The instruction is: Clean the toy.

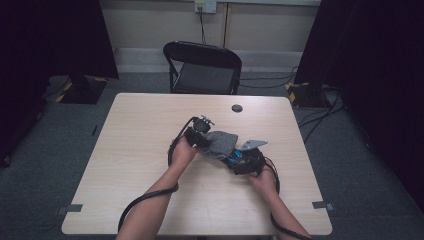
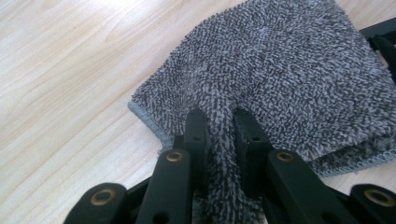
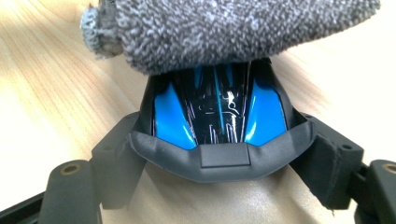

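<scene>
Now: cloth pinched, blue-and-black object clamped

Closest in, the left tool (image 2: 219,126) has its jaws drawn narrow on a fold of the grey terry cloth (image 2: 280,70), the pile bunched up between the two black tips. The right tool (image 3: 224,154) holds a glossy blue-and-black object (image 3: 219,116) with a dark grey rim, one jaw pressed on each side of it. The cloth drapes over the far end of that object. From the high view, both tools meet near the middle of the light wooden desk (image 1: 140,130), the cloth lying between them. Beyond the desk's far edge stands a black folding chair (image 1: 202,67).
</scene>
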### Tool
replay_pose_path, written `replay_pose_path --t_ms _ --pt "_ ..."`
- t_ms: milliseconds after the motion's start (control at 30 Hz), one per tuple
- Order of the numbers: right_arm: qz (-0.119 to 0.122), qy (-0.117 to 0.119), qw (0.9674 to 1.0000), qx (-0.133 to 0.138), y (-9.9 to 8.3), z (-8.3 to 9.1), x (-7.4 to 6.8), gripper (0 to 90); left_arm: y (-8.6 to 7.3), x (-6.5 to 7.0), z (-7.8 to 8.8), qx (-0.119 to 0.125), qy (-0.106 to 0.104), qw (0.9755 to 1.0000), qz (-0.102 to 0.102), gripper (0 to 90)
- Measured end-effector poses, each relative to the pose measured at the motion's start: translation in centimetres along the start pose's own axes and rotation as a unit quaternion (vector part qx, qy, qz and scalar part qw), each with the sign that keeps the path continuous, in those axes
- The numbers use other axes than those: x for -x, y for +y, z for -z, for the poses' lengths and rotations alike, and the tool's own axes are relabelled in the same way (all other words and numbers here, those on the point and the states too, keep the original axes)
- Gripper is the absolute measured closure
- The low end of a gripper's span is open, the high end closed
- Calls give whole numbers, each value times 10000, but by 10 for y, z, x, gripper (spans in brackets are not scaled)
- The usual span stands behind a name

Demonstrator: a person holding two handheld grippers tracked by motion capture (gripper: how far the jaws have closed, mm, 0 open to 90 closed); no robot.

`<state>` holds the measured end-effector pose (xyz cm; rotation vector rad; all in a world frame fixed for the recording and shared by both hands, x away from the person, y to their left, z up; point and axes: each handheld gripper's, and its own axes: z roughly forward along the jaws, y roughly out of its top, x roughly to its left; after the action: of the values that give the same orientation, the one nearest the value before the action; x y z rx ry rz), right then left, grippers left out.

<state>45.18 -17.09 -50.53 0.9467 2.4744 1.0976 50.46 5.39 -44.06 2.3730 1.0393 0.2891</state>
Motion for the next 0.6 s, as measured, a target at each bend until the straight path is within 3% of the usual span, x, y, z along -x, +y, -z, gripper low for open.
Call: replay_pose_path --t_ms 267,600 --pt "-1 0 10000 0 0 0 0 236 -3 -6 0 -12 45 9999 136 774" --pt "-8 -2 10000 4 0 0 0 236 -5 -12 2 -13 136 9998 168 774"
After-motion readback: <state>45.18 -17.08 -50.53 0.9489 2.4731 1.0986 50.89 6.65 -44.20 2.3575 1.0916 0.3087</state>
